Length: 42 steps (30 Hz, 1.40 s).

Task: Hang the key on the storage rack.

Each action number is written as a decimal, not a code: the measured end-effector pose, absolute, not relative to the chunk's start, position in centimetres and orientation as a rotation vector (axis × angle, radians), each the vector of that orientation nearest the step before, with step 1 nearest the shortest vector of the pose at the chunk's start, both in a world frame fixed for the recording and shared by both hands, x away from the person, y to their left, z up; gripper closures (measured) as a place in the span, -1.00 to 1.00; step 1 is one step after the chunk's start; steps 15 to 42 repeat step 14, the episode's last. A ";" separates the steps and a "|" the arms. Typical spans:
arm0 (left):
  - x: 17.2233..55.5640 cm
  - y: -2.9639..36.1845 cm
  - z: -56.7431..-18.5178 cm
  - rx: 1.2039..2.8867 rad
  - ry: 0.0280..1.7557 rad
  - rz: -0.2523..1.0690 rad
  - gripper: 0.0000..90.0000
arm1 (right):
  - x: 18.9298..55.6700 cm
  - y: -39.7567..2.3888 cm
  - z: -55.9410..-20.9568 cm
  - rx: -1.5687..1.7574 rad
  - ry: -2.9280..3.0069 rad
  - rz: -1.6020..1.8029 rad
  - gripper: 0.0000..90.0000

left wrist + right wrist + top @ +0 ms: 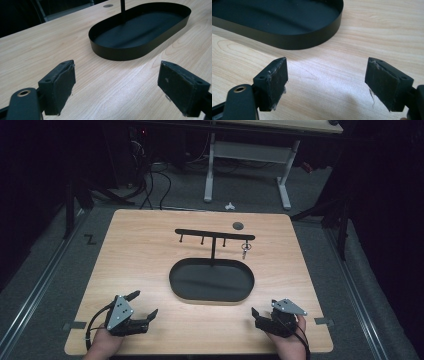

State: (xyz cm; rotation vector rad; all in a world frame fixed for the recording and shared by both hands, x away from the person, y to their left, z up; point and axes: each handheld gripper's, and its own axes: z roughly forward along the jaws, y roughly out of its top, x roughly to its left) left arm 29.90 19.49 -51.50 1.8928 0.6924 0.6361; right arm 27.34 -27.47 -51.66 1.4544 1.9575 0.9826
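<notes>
A black oval tray (pixel 212 281) sits at the middle of the wooden bench (pixel 150 255). From its far side a thin post rises to a black rack (pixel 214 234), a crossbar with small pegs hanging under it. A key (pixel 245 249) hangs from the rightmost peg, above the bench just beyond the tray's far right rim. A dark round cap (pixel 238 225) sits in the bench top farther back, to the right of the rack.

The left hand-held gripper (pixel 144 306) rests at the near left of the bench, held by a hand (pixel 102 343) that comes in from the near edge. Its jaws stand wide apart with nothing between them, and they point toward the tray's near left end. In the left gripper view the tray (pixel 140 30) lies ahead across bare wood, with the post standing inside it.

The right hand-held gripper (pixel 263 311) rests at the near right, also held by a hand (pixel 290 345). Its jaws are likewise spread wide and empty. In the right gripper view the tray's (pixel 287 37) rounded end is close ahead, apart from the pads (pixel 278 78), which look worn, with frayed threads along their edges.

Both tools are well apart from the key. No brand, label or writing can be read on the tray, rack or tools. A dark mark like a Z (pixel 90 239) lies on the floor left of the bench.
</notes>
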 end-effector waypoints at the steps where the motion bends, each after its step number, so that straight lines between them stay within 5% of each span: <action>1: 29.9 19.4 -51.5 1.892 0.693 0.638 -0.66 | 27.4 -27.6 -51.9 1.457 1.953 0.987 -0.59; 42: 29.6 19.5 -51.2 1.889 0.655 0.634 -0.66 | 27.4 -28.0 -51.9 1.490 1.881 1.018 -0.58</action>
